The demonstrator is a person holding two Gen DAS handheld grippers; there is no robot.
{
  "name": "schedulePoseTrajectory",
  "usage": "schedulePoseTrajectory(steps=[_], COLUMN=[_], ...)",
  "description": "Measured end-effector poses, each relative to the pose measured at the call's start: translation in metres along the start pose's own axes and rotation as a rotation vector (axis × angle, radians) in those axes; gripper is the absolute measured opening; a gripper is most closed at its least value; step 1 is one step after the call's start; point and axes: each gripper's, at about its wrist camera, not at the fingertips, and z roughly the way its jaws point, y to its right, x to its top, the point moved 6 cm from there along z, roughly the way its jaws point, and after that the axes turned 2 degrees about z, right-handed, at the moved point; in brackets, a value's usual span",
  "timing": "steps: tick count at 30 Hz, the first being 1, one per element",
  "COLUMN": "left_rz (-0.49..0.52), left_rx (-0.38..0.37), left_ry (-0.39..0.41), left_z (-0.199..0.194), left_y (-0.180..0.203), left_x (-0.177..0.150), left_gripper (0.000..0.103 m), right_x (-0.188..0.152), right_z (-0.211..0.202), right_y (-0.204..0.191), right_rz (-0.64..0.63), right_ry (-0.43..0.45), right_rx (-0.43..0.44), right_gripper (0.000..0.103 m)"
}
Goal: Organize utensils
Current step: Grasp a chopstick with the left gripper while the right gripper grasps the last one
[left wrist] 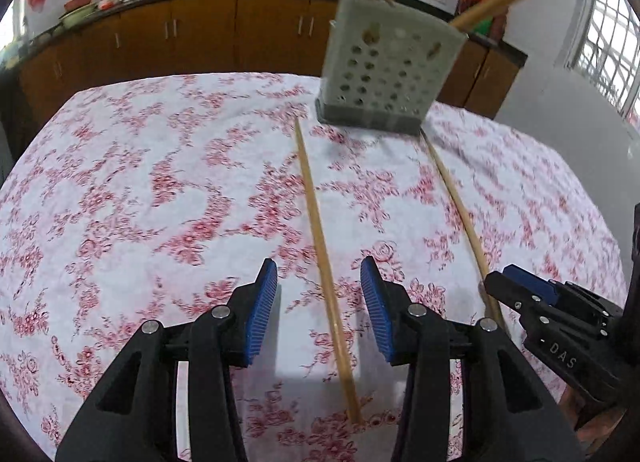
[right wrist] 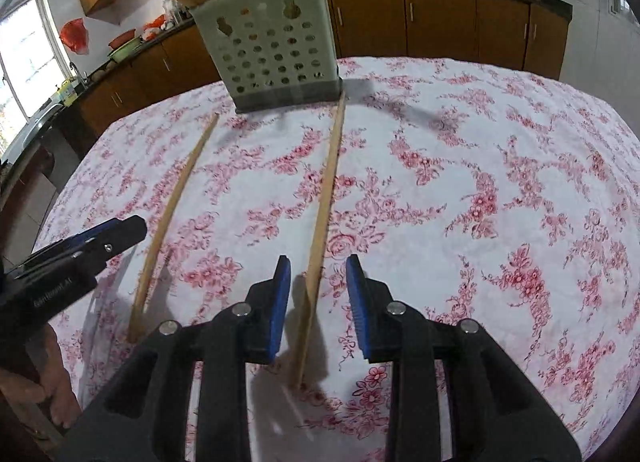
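Two wooden chopsticks lie lengthwise on the floral tablecloth (left wrist: 140, 182), pointing toward a pale perforated utensil holder (left wrist: 384, 74) that stands at the far side with several chopsticks in it. My left gripper (left wrist: 319, 266) is open just above the cloth. The left chopstick (left wrist: 316, 214) runs between its blue pads (left wrist: 262, 314) with a gap on each side. My right gripper (right wrist: 318, 262) is open around the right chopstick (right wrist: 326, 190), also with gaps. Each gripper shows at the edge of the other's view: the right gripper (left wrist: 500, 276) and the left gripper (right wrist: 136, 226).
The holder (right wrist: 276, 58) stands near the table's far edge, with the chopstick tips almost at its base. Brown kitchen cabinets (left wrist: 200, 34) and a dark counter with bowls run behind the table. A window (right wrist: 24, 62) is at the left. A person's bare foot (right wrist: 56, 394) shows below the near edge.
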Motion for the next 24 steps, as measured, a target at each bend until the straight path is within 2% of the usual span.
schedulePoseTrajectory(steps=[2, 4, 5, 6, 7, 9, 17, 22, 24], left_rz=[0.009, 0.000, -0.005, -0.012, -0.022, -0.037, -0.075, -0.073, -0.039], left_rx=[0.008, 0.036, 0.042, 0.054, 0.051, 0.041, 0.158, 0.164, 0.183], left_ry=[-0.018, -0.052, -0.040, -0.040, -0.042, -0.049, -0.062, -0.025, 0.000], left_z=[0.007, 0.016, 0.017, 0.018, 0.019, 0.019, 0.028, 0.029, 0.029], left_y=[0.003, 0.000, -0.003, -0.008, -0.012, -0.020, -0.078, -0.088, -0.085], left_x=[-0.001, -0.006, -0.007, -0.007, -0.006, -0.003, 0.021, 0.024, 0.021], left_gripper=[0.035, 0.022, 0.016, 0.010, 0.008, 0.008, 0.008, 0.009, 0.009], right_x=[0.001, 0.003, 0.003, 0.003, 0.004, 0.007, 0.034, 0.043, 0.044], right_z=[-0.001, 0.001, 0.002, 0.001, 0.001, 0.001, 0.010, 0.019, 0.019], right_y=[0.000, 0.003, 0.006, 0.009, 0.011, 0.018, 0.056, 0.057, 0.056], right_rz=[-0.012, -0.012, -0.001, 0.007, 0.008, 0.007, 0.041, 0.029, 0.023], right_ry=[0.010, 0.013, 0.014, 0.015, 0.018, 0.028, 0.058, 0.065, 0.065], right_rx=[-0.015, -0.024, -0.017, -0.010, -0.016, -0.043, -0.151, -0.176, -0.177], right_gripper=[0.025, 0.013, 0.009, 0.009, 0.008, 0.008, 0.008, 0.010, 0.010])
